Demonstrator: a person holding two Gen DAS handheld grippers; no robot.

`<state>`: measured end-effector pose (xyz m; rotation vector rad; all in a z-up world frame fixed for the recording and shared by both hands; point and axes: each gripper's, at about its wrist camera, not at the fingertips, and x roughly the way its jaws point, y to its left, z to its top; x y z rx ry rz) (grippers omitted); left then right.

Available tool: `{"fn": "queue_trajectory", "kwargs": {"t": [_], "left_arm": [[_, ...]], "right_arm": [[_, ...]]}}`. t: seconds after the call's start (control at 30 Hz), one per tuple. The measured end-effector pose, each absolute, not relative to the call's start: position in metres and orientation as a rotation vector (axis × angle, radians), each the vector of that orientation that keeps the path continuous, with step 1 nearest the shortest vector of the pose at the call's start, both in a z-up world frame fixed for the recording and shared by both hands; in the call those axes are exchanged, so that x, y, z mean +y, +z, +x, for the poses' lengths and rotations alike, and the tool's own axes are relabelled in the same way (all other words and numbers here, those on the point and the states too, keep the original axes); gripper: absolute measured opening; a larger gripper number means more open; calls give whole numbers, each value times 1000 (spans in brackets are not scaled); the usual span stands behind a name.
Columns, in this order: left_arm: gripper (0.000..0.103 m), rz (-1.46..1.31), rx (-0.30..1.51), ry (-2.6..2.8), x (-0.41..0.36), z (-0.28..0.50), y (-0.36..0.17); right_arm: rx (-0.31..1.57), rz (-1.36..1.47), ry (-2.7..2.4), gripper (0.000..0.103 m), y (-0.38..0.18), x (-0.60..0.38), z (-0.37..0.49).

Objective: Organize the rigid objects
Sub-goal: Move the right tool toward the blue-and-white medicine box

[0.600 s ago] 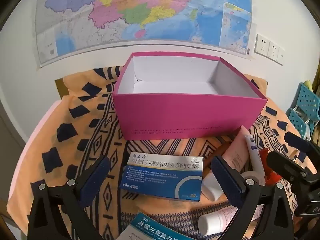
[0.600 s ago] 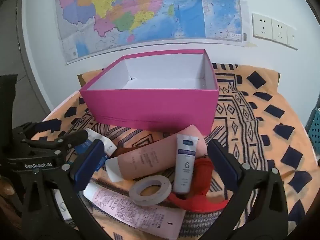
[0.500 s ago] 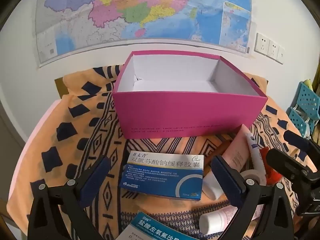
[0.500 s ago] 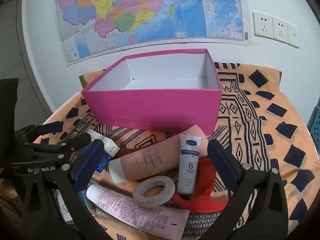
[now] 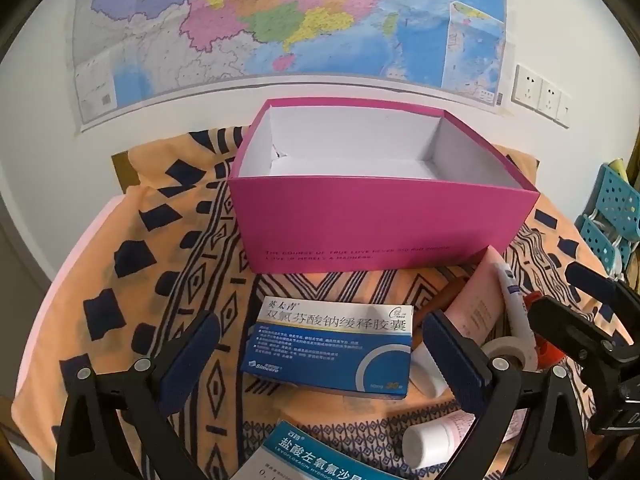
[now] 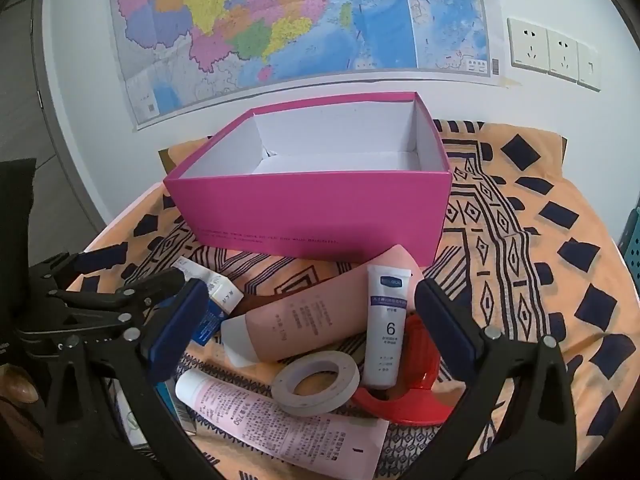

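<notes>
An open pink box (image 5: 384,224) with a white empty inside stands at the back of the table; it also shows in the right wrist view (image 6: 312,212). My left gripper (image 5: 320,356) is open, its jaws either side of a blue medicine box (image 5: 332,350). My right gripper (image 6: 312,332) is open over a pile: a salmon tube (image 6: 304,320), a white tube marked 6 (image 6: 386,328), a tape roll (image 6: 316,380), a pink tube (image 6: 288,420) and a red object (image 6: 416,380).
A second medicine box (image 5: 312,456) lies at the bottom edge of the left wrist view. An orange patterned cloth (image 6: 540,280) covers the round table. A wall map (image 6: 300,20) and sockets (image 6: 552,52) are behind. Blue baskets (image 5: 612,216) stand at the right.
Both grippers have drawn slightly lower and closer to the items; the pile and the blue box sit a little higher in view. Nothing was gripped.
</notes>
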<state>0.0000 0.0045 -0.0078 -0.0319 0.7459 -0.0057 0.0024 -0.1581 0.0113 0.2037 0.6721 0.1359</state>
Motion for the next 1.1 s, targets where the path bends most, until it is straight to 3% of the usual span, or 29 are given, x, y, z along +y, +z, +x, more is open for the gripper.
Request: {"fn": "queue_trajectory", "kwargs": {"t": [1.1], "left_arm": [[103,-26,748,-10,-1,-2,-11]], "right_arm": [[687,238,162,103,8,-160,3]]}}
